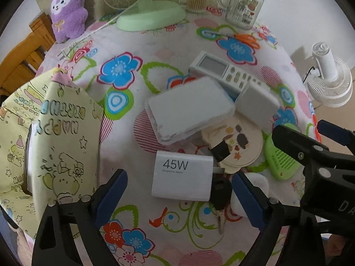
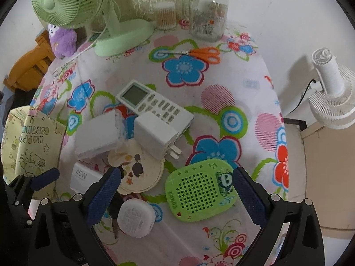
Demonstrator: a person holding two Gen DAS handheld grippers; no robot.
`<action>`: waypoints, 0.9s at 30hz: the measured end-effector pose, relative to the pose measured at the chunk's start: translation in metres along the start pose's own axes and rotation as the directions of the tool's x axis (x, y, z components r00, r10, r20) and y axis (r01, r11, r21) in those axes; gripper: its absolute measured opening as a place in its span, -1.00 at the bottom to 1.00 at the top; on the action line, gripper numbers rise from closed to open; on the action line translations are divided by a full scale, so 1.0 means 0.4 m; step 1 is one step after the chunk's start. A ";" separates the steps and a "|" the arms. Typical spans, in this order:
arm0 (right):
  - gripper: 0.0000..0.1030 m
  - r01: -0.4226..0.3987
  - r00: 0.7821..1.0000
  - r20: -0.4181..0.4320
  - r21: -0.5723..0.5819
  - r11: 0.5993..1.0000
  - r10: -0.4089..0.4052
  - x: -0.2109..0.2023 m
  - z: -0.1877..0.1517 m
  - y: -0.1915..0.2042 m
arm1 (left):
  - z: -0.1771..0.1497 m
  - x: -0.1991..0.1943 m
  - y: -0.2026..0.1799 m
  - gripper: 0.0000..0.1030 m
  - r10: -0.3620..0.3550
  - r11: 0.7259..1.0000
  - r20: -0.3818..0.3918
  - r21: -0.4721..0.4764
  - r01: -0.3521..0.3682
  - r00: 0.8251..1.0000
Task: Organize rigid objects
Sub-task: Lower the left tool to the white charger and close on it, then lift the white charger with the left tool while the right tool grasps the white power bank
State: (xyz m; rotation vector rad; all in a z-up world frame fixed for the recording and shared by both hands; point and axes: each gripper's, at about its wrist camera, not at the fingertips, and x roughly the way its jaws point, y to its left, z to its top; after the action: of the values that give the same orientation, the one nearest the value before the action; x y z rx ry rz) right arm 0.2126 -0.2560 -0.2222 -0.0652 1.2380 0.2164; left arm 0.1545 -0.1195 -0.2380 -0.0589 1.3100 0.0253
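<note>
Two hand-held grippers hang with jaws spread wide above a cluttered flowered tablecloth [image 2: 233, 71]. The left gripper [image 1: 179, 190] brackets a white 45W charger [image 1: 183, 176]; the right gripper [image 2: 177, 188] frames a green speaker [image 2: 199, 190], neither touching.

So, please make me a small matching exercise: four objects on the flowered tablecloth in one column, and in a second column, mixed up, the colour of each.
Column 1
1. scissors handles
2. desk fan
3. plush toy
4. remote control

Column 2
A. white
B. purple
C. orange
D. pale green

Pairs: 1-C, 2-D, 3-B, 4-A
</note>
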 end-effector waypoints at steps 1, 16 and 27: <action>0.96 0.000 1.000 -0.006 -0.001 1.000 0.000 0.007 -0.001 0.002 | -0.001 0.006 0.002 0.83 0.004 1.000 -0.006 0.000 -0.004 1.000; 0.96 0.009 0.999 -0.033 -0.029 1.000 -0.010 0.065 0.024 0.032 | -0.012 0.061 0.014 0.24 -0.014 1.000 -0.050 -0.020 0.013 0.999; 0.70 0.022 0.999 -0.031 -0.055 0.998 -0.024 0.106 0.074 0.052 | 0.026 0.070 0.011 0.11 -0.033 0.999 -0.068 -0.026 0.031 0.997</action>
State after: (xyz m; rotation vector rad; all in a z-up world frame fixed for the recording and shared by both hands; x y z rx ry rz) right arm 0.2490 -0.2251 -0.2511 -0.1304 1.2619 0.2301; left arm 0.1717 -0.1150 -0.2626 -0.1029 1.3769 0.0125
